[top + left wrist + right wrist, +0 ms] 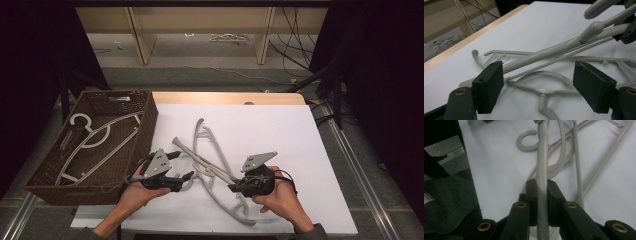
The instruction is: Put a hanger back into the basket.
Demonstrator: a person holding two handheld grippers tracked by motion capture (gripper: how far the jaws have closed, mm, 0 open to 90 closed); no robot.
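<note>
While right hand-held gripper [541, 195] clamps arm of grey hanger [200, 159], left hand-held gripper [184, 165] hovers wide open, empty, beside tangled hangers [220, 175] on desk [280, 130]; wicker basket [47, 182] at left.

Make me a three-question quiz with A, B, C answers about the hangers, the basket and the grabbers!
1. Where is the brown woven basket?
A. On the white board's left side
B. On the far shelf
C. Under the right gripper

2. What colour are the plastic clothes hangers on the white board?
A. Bright red
B. Pale grey
C. Dark blue

3. What is the right gripper doing?
A. Standing wide open
B. Squeezing a cable
C. Clamped on a hanger bar

Answers:
1 A, the high view shows the basket beside the board's left edge, with a pale hanger inside.
2 B, the crossed hangers all look pale grey.
3 C, the right gripper view shows the black pads pressing a pale grey bar, while the left gripper stands open.
</note>
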